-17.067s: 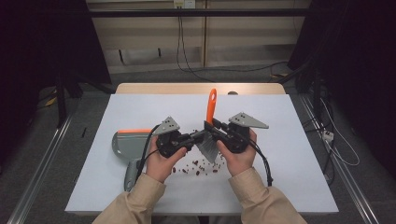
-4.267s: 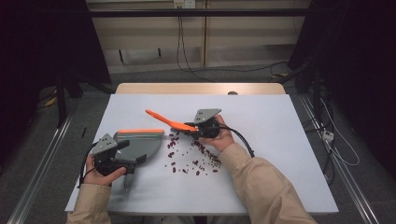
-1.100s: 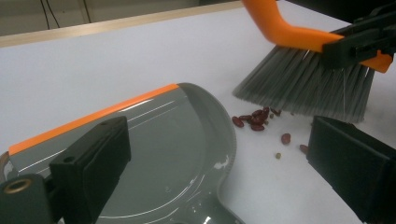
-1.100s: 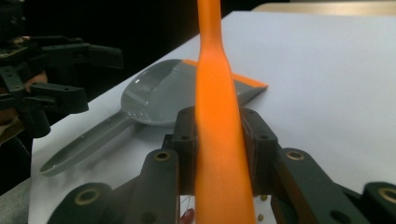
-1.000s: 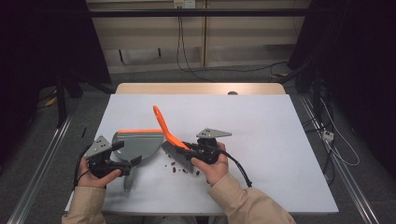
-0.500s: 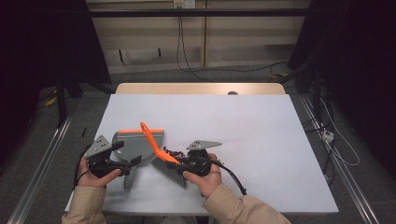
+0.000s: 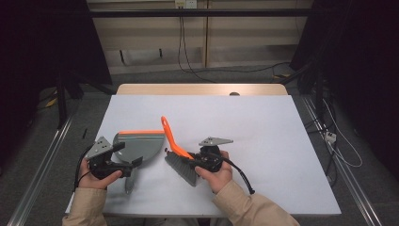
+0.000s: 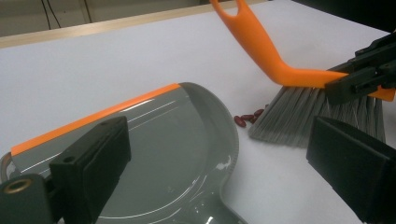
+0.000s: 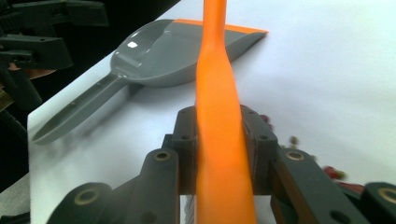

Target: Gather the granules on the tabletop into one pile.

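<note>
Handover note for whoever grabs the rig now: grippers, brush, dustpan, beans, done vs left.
Right gripper: shut on the orange brush handle, bristles down on the table.
Left gripper: by the grey dustpan; whether it grips the pan's handle can't be told.
Dustpan lies flat, orange lip facing away from the person, pan looks empty.
Red beans sit on the table between bristles and pan edge.
Done: beans gathered beside the pan.
Left: likely sweep them in, then lift the pan.
</note>
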Demonstrator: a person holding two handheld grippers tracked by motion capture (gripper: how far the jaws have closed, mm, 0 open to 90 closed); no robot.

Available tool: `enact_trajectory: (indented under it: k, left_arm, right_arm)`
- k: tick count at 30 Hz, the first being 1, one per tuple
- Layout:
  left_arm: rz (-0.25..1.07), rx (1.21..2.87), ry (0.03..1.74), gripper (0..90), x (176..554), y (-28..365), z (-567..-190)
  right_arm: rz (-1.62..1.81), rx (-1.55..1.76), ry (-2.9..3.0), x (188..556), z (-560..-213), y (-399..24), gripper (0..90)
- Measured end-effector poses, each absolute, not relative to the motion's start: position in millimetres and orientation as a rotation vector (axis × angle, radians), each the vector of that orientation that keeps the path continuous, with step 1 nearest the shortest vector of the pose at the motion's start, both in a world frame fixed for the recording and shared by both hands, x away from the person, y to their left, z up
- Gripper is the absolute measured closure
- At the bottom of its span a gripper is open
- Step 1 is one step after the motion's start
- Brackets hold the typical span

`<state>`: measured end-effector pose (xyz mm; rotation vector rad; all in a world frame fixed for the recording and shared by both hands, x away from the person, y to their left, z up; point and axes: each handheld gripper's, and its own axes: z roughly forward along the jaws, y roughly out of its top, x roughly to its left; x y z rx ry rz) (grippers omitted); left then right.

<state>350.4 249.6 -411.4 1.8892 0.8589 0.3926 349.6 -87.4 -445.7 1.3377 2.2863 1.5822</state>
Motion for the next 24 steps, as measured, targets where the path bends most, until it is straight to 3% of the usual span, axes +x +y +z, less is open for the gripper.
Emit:
enact_trajectory:
  k: [16,24]
  left_arm:
    - [0.393,1.889,0.858,6.3,350.2,249.3,-411.0]
    - [0.393,1.894,0.853,6.3,351.3,246.9,-411.3]
  right_arm:
    - [1.557,1.374,2.228,350.3,-444.4,-116.2,71.2]
    - [1.656,1.368,2.198,351.7,-435.7,-106.7,71.5]
